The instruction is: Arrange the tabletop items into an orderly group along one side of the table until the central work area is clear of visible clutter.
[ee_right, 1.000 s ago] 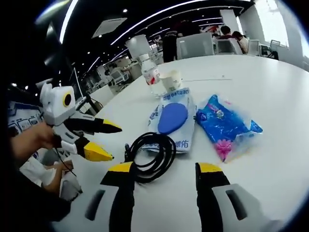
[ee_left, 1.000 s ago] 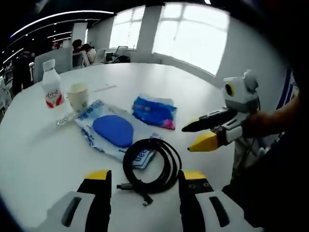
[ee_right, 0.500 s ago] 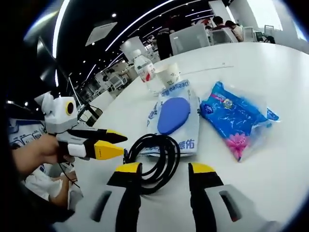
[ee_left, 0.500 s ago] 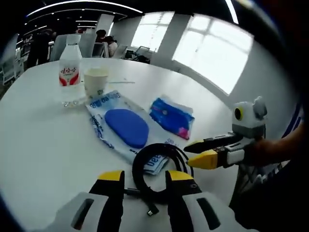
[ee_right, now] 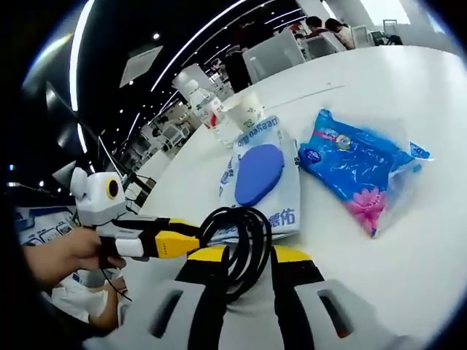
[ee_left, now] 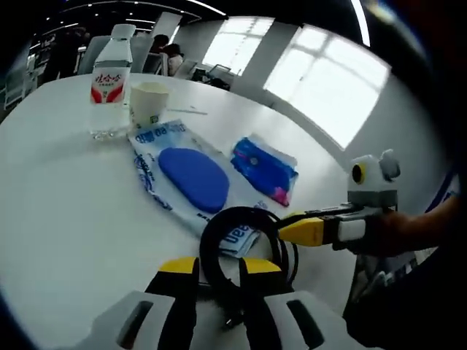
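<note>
A coiled black cable (ee_left: 244, 213) lies on the white round table (ee_left: 58, 211), nearest to me. My left gripper (ee_left: 219, 266) has its jaws pressed in on the coil's near left side. My right gripper (ee_left: 281, 227) comes in from the right with its jaws together on the coil's right side. In the right gripper view my right gripper (ee_right: 248, 255) clamps the cable (ee_right: 232, 214), and my left gripper (ee_right: 198, 235) pinches the coil's left edge. Behind the cable lie a white pack with a blue oval (ee_left: 191, 179) and a blue packet (ee_left: 264, 168).
A water bottle (ee_left: 109, 80) and a paper cup (ee_left: 148, 104) stand side by side at the far left of the table. In the right gripper view they (ee_right: 206, 109) (ee_right: 246, 115) stand beyond the white pack (ee_right: 259, 171) and the blue packet (ee_right: 361, 164). Chairs and seated people are behind the table.
Both grippers have moved in on the cable and gone from wide open to closed on opposite sides of the coil. The other items have not moved.
</note>
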